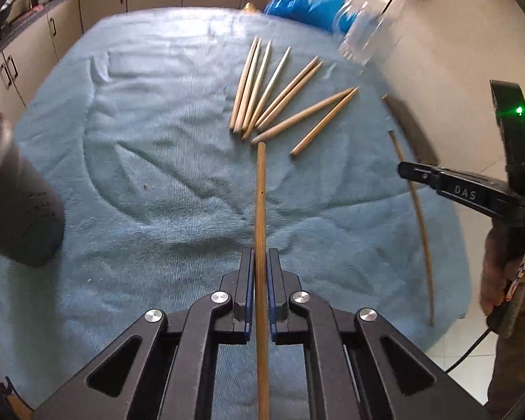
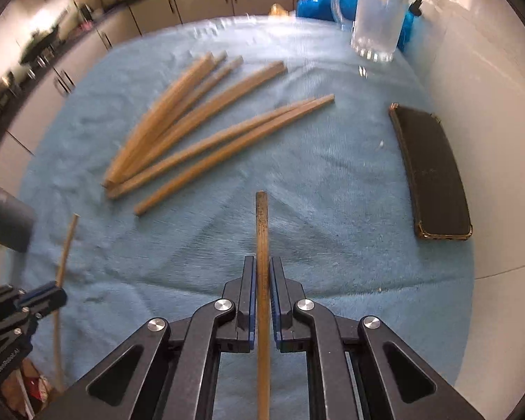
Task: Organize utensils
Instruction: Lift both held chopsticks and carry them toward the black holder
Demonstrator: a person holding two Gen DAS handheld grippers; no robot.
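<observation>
**Both grippers clamped on a chopstick each, raised above the towel**

Left gripper (image 1: 260, 262), nearest the left wrist lens: black linkage fills the lower frame, jaws closed together on a brown chopstick (image 1: 260, 210) that runs straight up between the blue pads and ends just short of the fanned pile. Gripper pitched steeply downward toward the table.

Right gripper (image 2: 262, 273): same pose, tipped steeply down, jaws pressed onto a second chopstick (image 2: 261, 231) held lengthwise between the pads, its far end clear of the cloth. From the left wrist view this gripper enters at the right edge, its stick hanging long and thin below the jaw tip; a hand (image 1: 497, 273) wraps the handle there.

Blue towel (image 1: 140, 175) covers the whole tabletop, wrinkled across the middle.

Dark cup (image 1: 14, 192) stands at the towel's left edge, tilted by the lens, well apart from the pile.

Clear glass jar (image 2: 378, 17), blurred, at the far right corner beside blue plastic (image 2: 318, 0).

Black phone-like slab (image 2: 434, 171) lies flat near the right edge of the towel.

Loose chopsticks (image 1: 280, 94), eight or so, lie fanned on the towel, blunt ends gathered nearer the grippers, tips spreading away toward the jar.
</observation>
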